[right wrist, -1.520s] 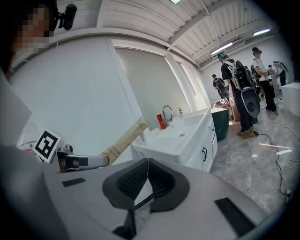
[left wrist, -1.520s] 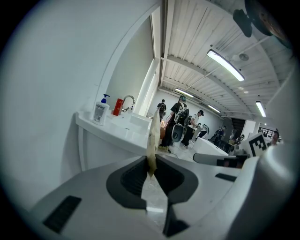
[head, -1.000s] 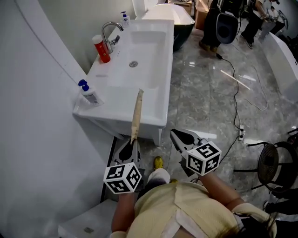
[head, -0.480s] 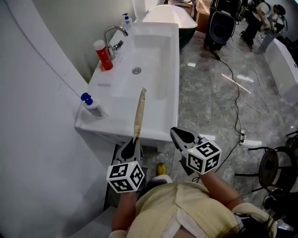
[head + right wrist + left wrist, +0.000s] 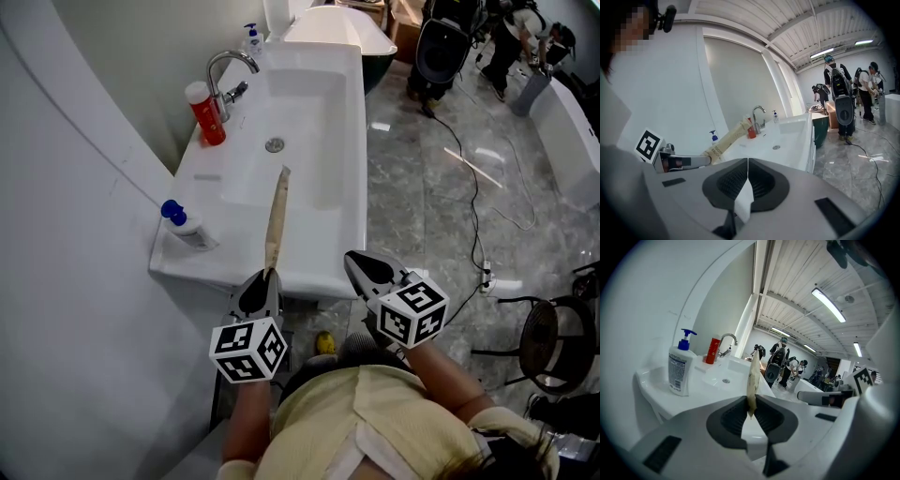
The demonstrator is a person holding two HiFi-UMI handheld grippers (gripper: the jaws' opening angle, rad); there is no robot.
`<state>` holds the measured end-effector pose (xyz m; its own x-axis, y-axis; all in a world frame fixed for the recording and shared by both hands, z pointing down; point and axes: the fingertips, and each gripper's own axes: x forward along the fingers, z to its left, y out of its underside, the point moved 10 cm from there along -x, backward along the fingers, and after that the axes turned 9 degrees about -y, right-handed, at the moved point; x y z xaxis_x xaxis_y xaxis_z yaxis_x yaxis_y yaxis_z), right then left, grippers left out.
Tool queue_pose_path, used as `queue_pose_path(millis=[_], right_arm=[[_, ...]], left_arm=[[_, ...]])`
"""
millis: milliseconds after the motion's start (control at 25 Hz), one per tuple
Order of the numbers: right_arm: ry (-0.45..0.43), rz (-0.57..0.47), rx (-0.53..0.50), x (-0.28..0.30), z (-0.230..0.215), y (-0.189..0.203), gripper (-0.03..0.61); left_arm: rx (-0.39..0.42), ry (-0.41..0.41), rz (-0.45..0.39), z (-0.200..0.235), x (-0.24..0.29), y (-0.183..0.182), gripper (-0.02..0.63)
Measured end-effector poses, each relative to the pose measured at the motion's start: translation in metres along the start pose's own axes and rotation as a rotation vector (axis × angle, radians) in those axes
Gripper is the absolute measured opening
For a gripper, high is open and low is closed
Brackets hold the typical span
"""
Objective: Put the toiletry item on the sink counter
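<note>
- The left gripper [image 5: 750, 412] pinches the near end of a long, flat, beige toothpaste pack [image 5: 752, 378]. Its pads press on the pack's two broad faces, and the pack is seen edge-on between them.
- The right gripper [image 5: 747, 174] has its jaws pressed together with nothing between them. It hangs beside the left one, in front of the person.
- In the head view the pack [image 5: 276, 217] sticks up and forward from the left gripper [image 5: 265, 283]. Its far end is in the air over the front part of the basin [image 5: 298, 122], so it is not yet set down.
- Handling, as a judgement:
  - The pack looks light and fairly stiff, since it stands out straight from a grip on one end alone.
  - I cannot tell whether it is a card carton or a soft tube; if it is a tube, a hard squeeze would dent it.
  - The end grip leaves a long lever, so the pack may swing or twist as it is lowered. A hold nearer the middle would steady it.
- The flat strip of sink counter [image 5: 208, 178] lies between the pump bottle [image 5: 185, 225] at the near corner and the red bottle [image 5: 206, 108] beside the faucet [image 5: 228, 67]. That bare strip looks to me the best place for it, laid on a broad face so it cannot slide into the basin.
</note>
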<state>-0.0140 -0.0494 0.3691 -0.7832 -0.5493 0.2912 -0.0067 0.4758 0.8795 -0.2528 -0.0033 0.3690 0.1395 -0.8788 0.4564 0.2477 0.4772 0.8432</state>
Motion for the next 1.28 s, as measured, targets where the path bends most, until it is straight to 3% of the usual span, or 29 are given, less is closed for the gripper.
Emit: queue_pose_path(millis=[560,1280], right_arm=[[-0.048,0.002,-0.018,0.04,-0.035,-0.026,0.028],[-0.111,0.054,-0.009,0.073,-0.132,-0.062,0.028]], left_arm=[[0.01,-0.022,-0.011,-0.001,0.036,-0.025,0.075],[0.018,-0.074,0.042,-0.036,0.143,-0.051,0.075]])
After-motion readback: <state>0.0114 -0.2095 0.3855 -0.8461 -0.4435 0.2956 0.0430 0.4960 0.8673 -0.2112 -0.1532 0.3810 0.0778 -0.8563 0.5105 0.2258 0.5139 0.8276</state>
